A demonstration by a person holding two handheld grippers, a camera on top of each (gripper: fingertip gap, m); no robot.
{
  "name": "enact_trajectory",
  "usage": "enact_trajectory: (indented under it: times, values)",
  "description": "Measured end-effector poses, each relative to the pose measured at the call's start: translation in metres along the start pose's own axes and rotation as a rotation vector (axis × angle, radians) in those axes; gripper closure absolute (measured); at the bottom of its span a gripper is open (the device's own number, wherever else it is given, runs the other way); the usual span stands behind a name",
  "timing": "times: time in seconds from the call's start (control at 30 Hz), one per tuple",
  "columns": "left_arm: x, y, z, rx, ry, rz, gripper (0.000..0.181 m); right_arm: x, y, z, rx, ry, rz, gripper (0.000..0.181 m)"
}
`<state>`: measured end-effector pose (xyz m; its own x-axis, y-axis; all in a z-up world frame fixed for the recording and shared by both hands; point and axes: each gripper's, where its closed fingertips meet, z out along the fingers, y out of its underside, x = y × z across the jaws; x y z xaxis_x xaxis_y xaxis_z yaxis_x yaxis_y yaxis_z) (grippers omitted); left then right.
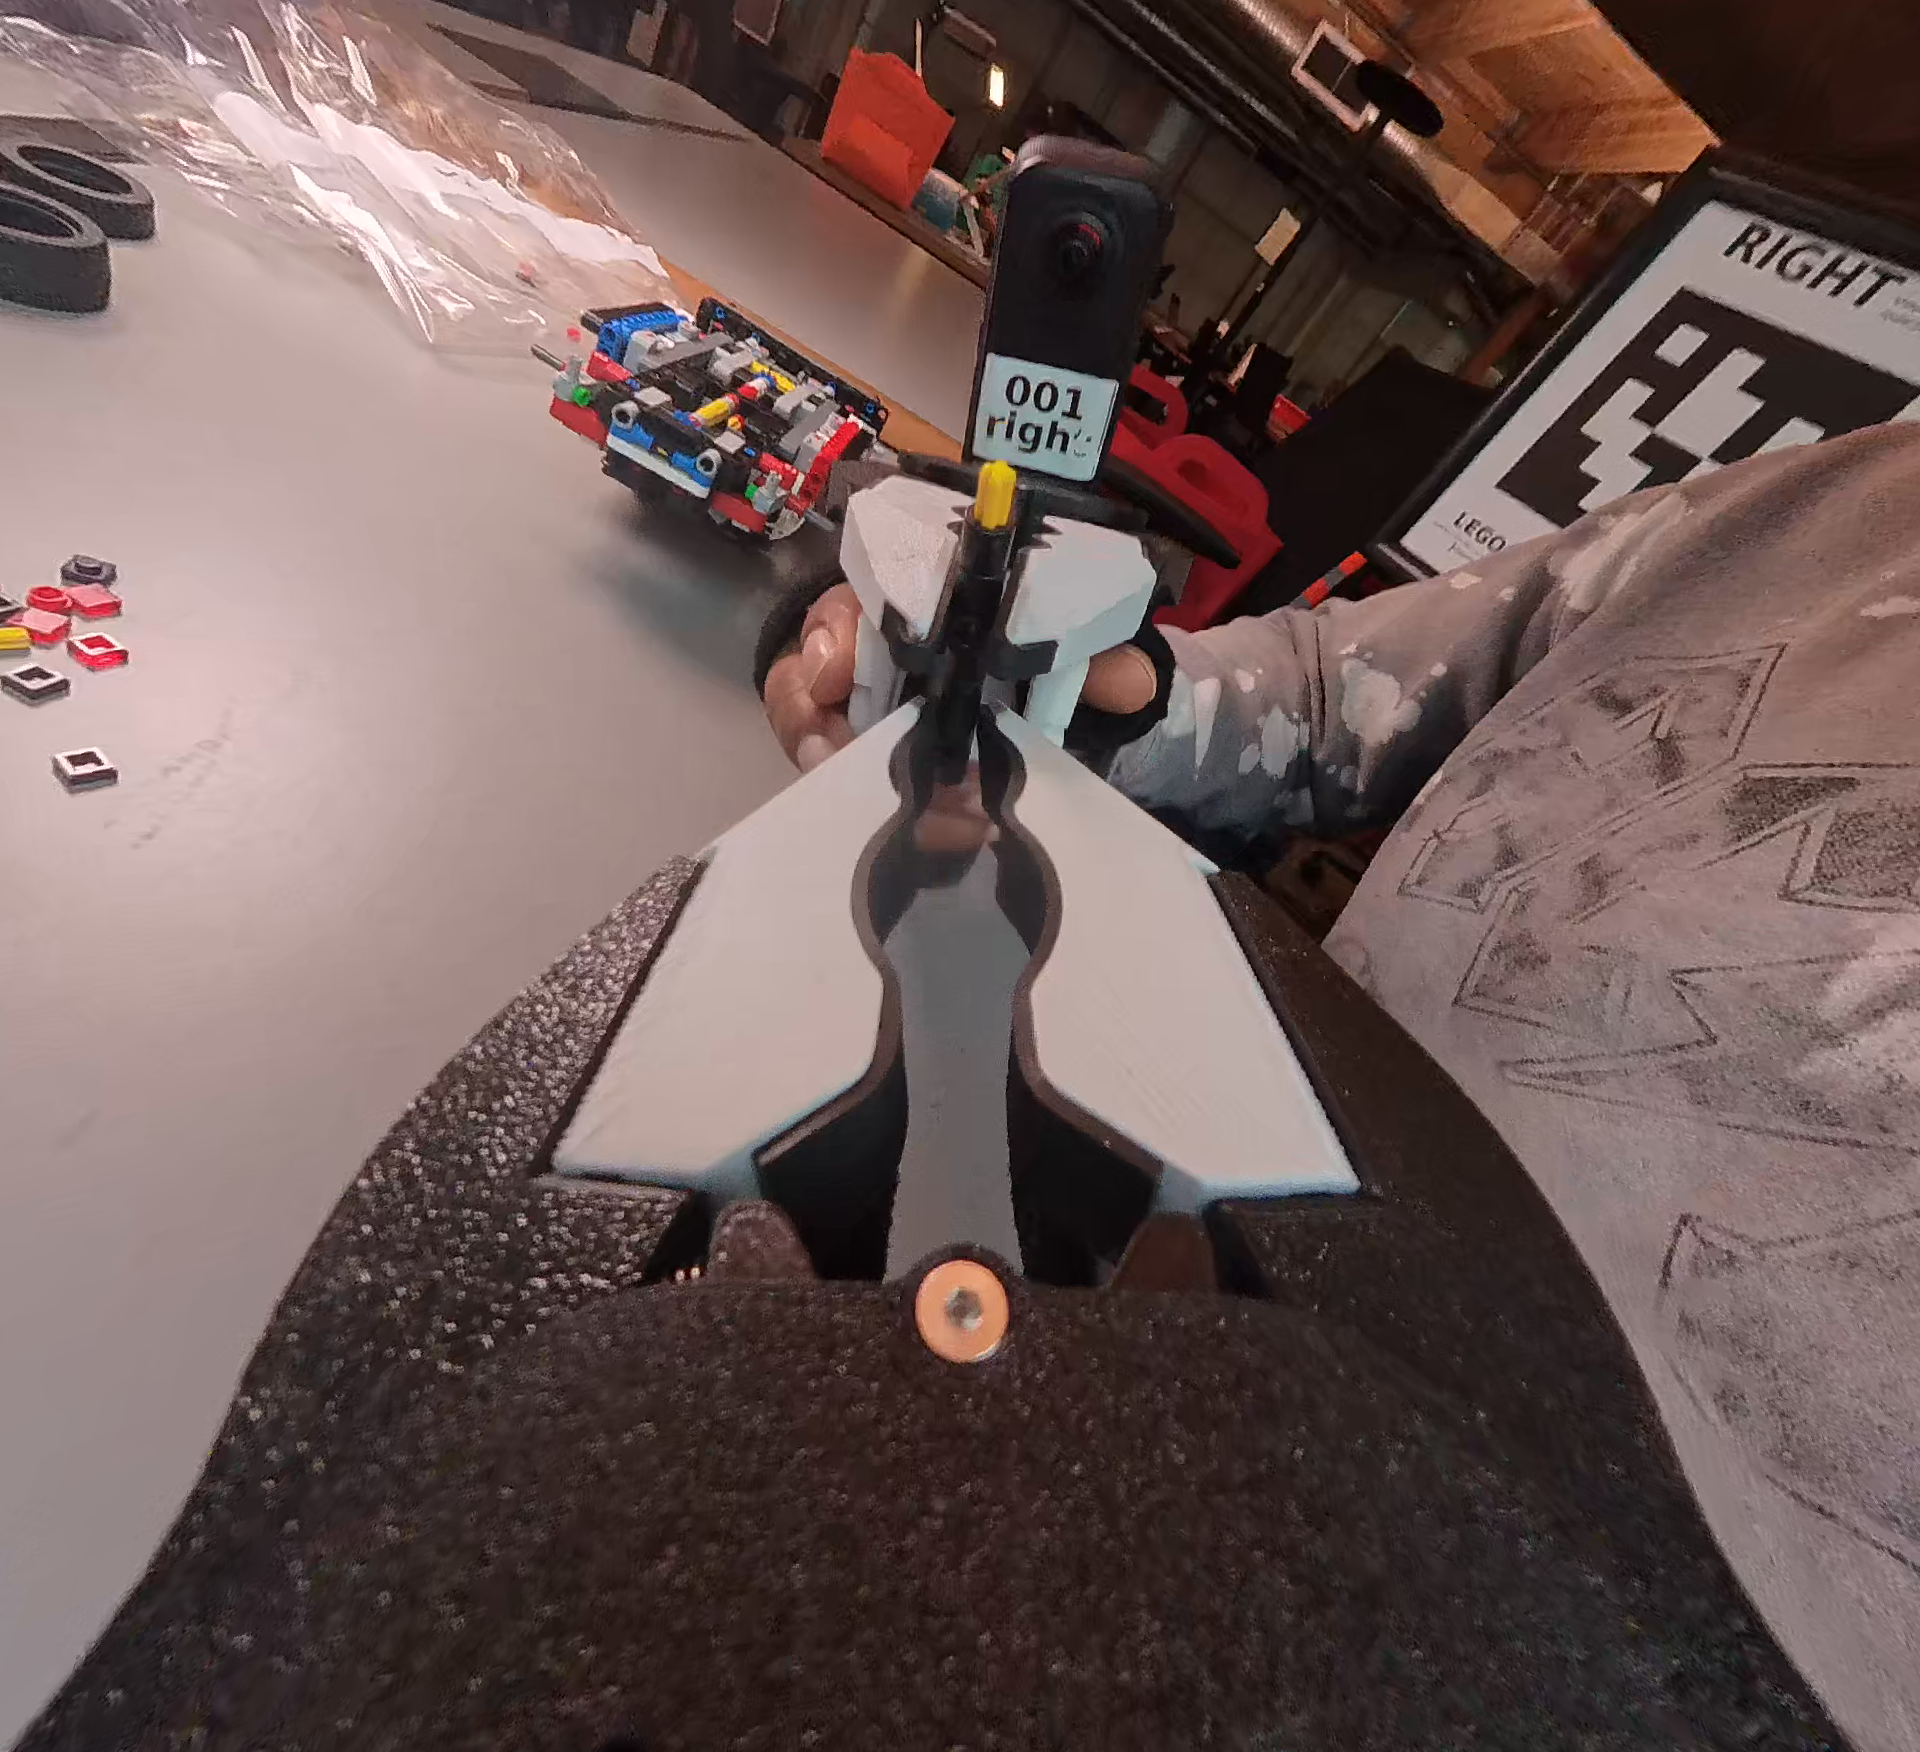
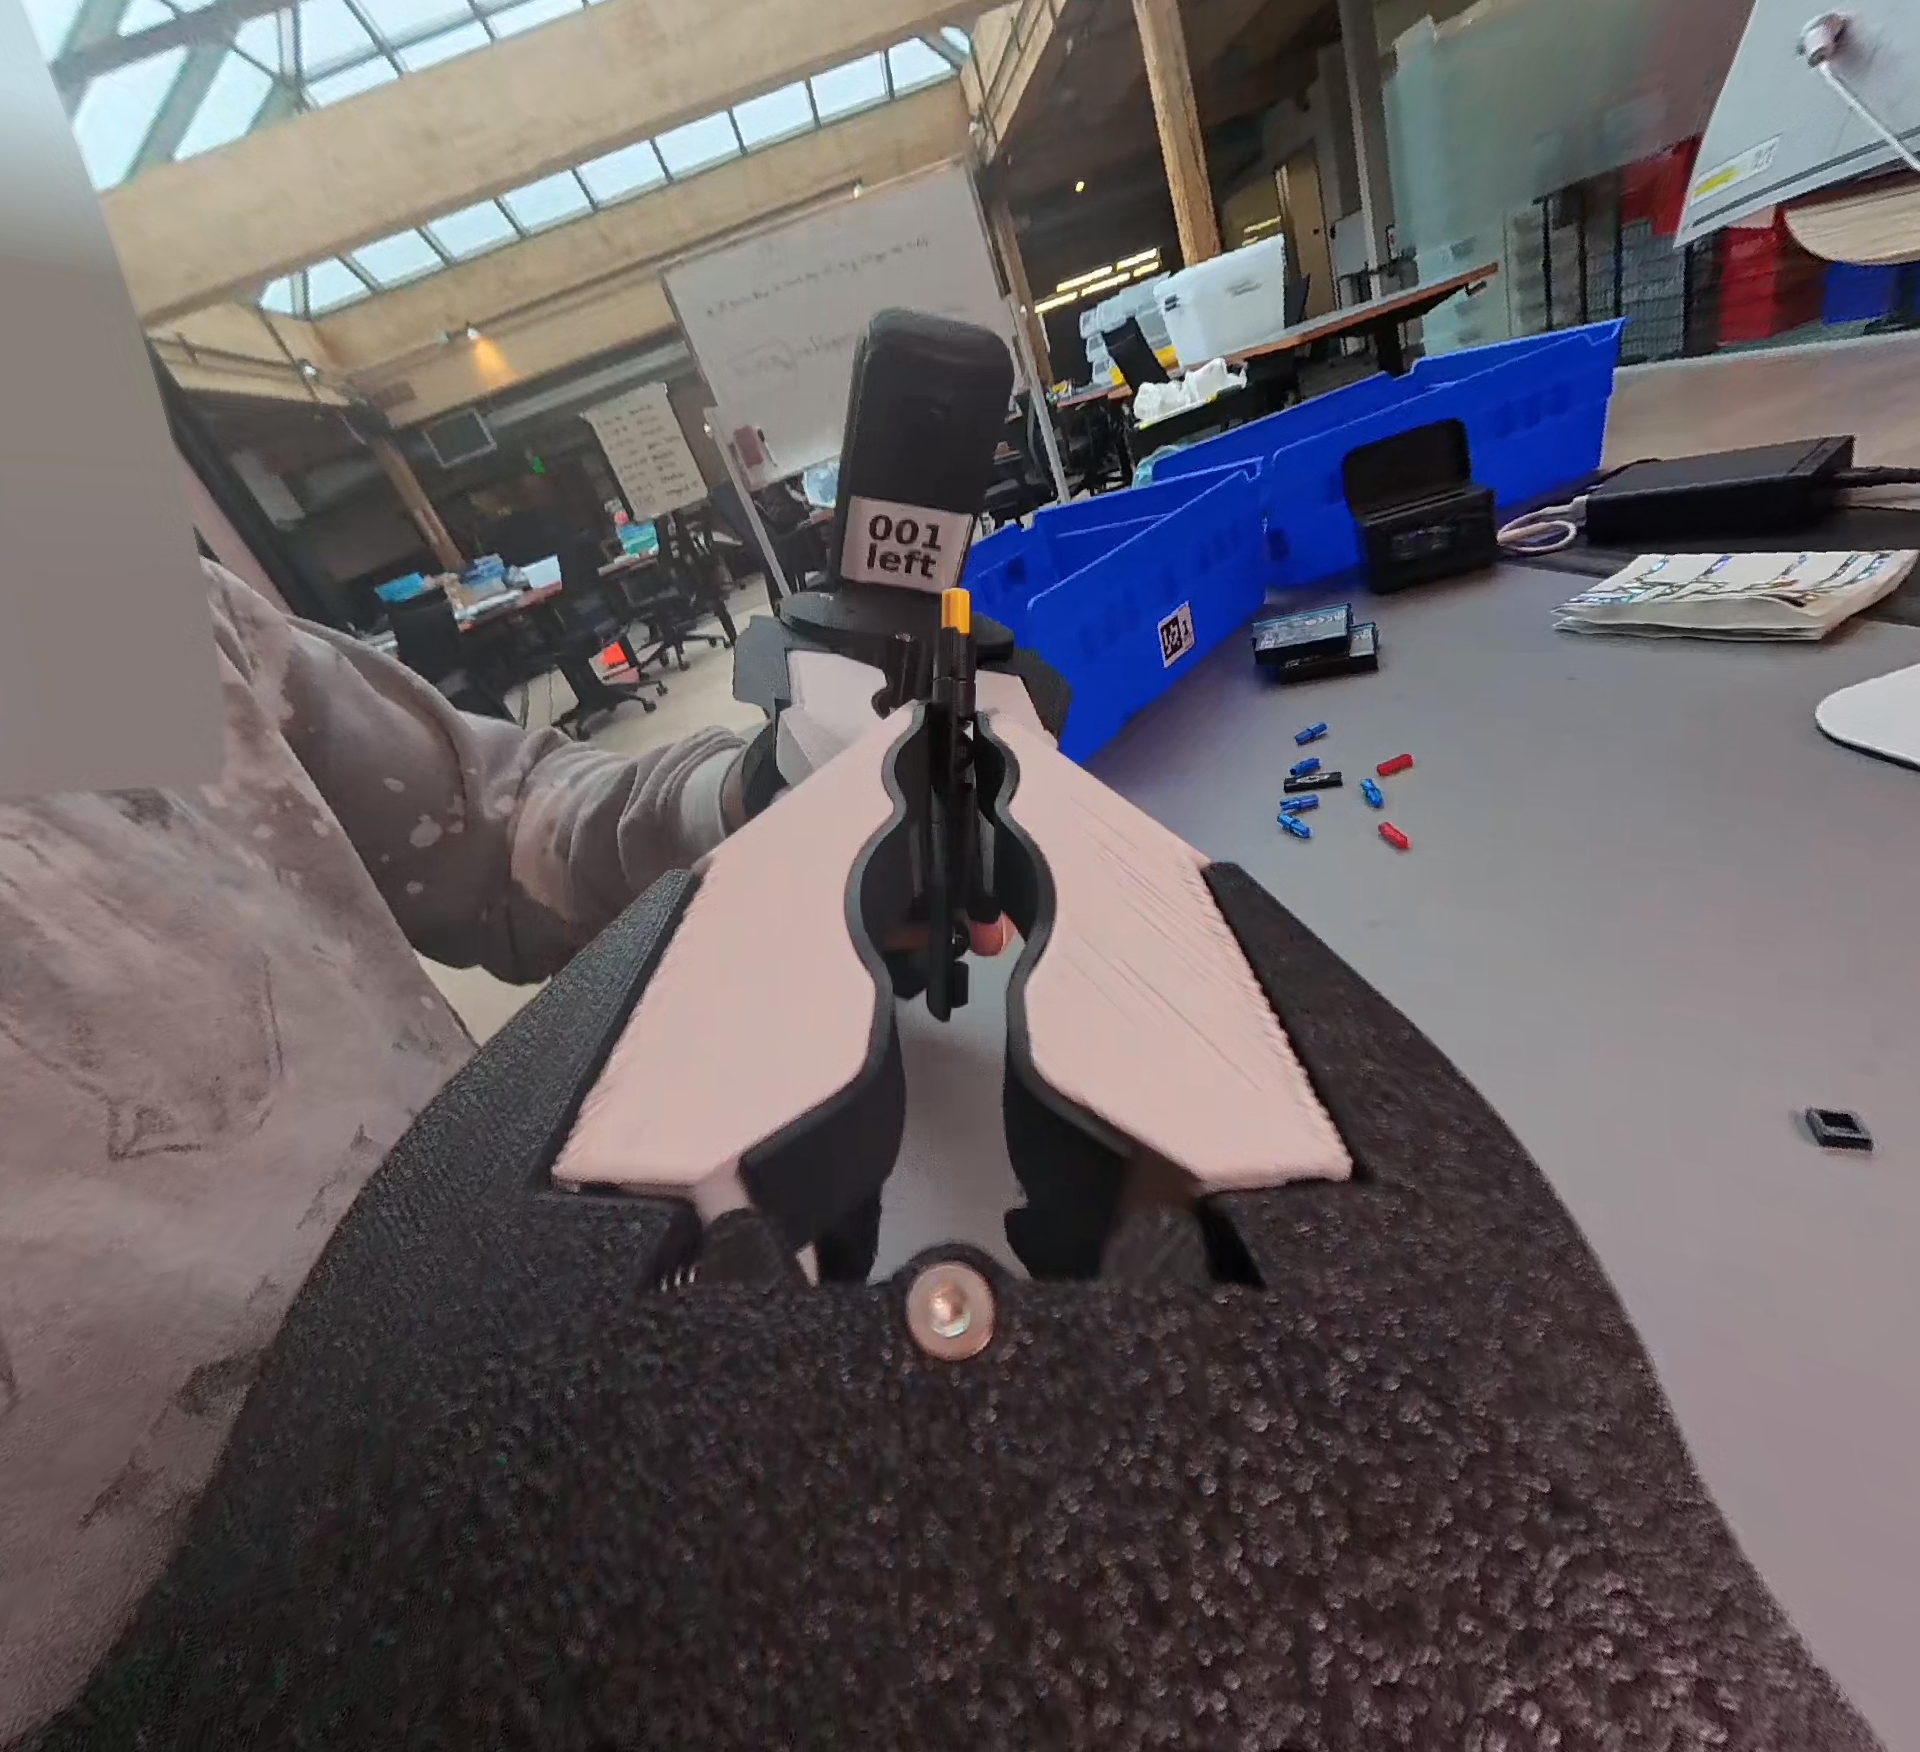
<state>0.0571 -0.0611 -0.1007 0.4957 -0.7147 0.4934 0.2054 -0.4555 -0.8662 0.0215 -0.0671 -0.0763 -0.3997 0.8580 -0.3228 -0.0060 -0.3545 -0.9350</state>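
Note:
My left gripper [image 1: 951,731] and my right gripper [image 2: 940,731] point at each other above a grey table [image 1: 364,871]. Both are shut on the same thin black brick-built rod [image 1: 966,653], which ends in a yellow pin [image 1: 993,493]. In the right wrist view the rod [image 2: 943,850] runs up through the gap between my fingers to the yellow pin [image 2: 956,611]. The right gripper also shows in the left wrist view [image 1: 997,590], held by a hand. The left gripper also shows in the right wrist view [image 2: 831,705], partly hidden behind my fingers.
A multicoloured brick-built chassis [image 1: 717,424], clear plastic bags [image 1: 343,144], black tyres [image 1: 62,216] and small red and black tiles [image 1: 62,622] lie on the table. Blue bins [image 2: 1299,497], loose blue and red pins [image 2: 1340,788], a booklet [image 2: 1725,596] and a black case [image 2: 1423,497] are on the other side. Only a small space, under 4 cm, lies between the two pairs of fingers.

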Motion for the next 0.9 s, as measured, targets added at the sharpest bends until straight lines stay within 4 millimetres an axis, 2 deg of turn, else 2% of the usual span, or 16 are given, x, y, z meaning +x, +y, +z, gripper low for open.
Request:
enact_trajectory:
  times: [0.23,0.4,0.47,0.53,0.57,0.63,0.73,0.9]
  values:
    - [-0.012,0.027,-0.017,-0.22,-0.093,0.116,0.176,-0.001,0.016,-0.005,-0.138,-0.04,-0.034,0.173]
    - [-0.012,0.032,-0.02,-0.25,-0.089,0.132,0.176,-0.002,0.019,-0.006,-0.152,-0.059,-0.029,0.174]
    - [-0.009,0.031,-0.019,-0.236,-0.076,0.14,0.176,-0.004,0.017,-0.005,-0.133,-0.07,-0.019,0.174]
    - [-0.006,0.027,-0.015,-0.198,-0.068,0.14,0.16,-0.005,0.021,-0.003,-0.146,-0.075,-0.014,0.174]
    - [-0.004,0.027,-0.013,-0.194,-0.06,0.14,0.16,-0.006,0.024,-0.002,-0.156,-0.078,-0.018,0.174]
    - [-0.002,0.026,-0.011,-0.178,-0.055,0.149,0.175,-0.009,0.028,0.001,-0.162,-0.089,-0.017,0.174]
    - [-0.001,0.026,-0.012,-0.179,-0.029,0.113,0.176,-0.008,0.028,0.001,-0.156,-0.081,-0.017,0.174]
    - [0.007,0.016,-0.012,-0.124,0.036,0.048,0.176,-0.013,0.015,0.002,-0.052,-0.11,0.05,0.175]
